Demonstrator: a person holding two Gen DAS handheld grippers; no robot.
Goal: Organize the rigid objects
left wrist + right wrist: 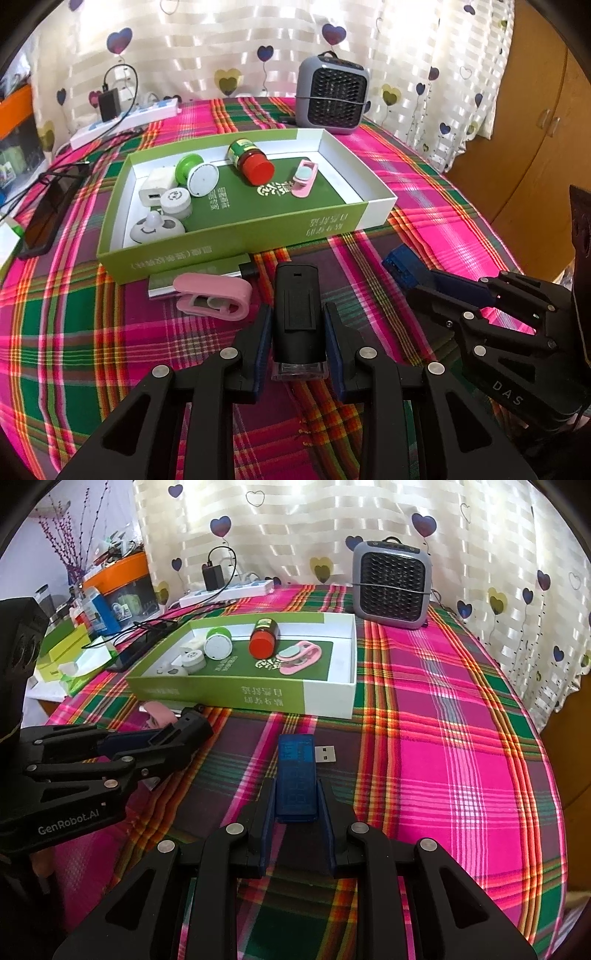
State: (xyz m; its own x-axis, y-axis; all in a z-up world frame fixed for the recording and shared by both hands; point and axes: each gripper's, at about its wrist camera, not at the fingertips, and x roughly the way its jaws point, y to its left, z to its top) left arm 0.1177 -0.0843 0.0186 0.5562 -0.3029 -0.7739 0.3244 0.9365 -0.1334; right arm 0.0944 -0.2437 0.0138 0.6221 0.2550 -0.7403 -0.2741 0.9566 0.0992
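Left wrist view shows the left tongs clamped on a black clip-on device, held low over the plaid-covered worktop just in front of the green box. In the right wrist view the right tongs are clamped on a blue USB stick, also short of the box, with its metal plug pointing to the right.

I'd say the sorting is well past halfway. Already lying in the box are a red-lidded jar, a pink clip, a green-and-white round piece, a white charger, a grey-white cap and a small round white gadget. Still outside are the two held items, plus another pink clip resting on a flat silver slab against the box's near wall.
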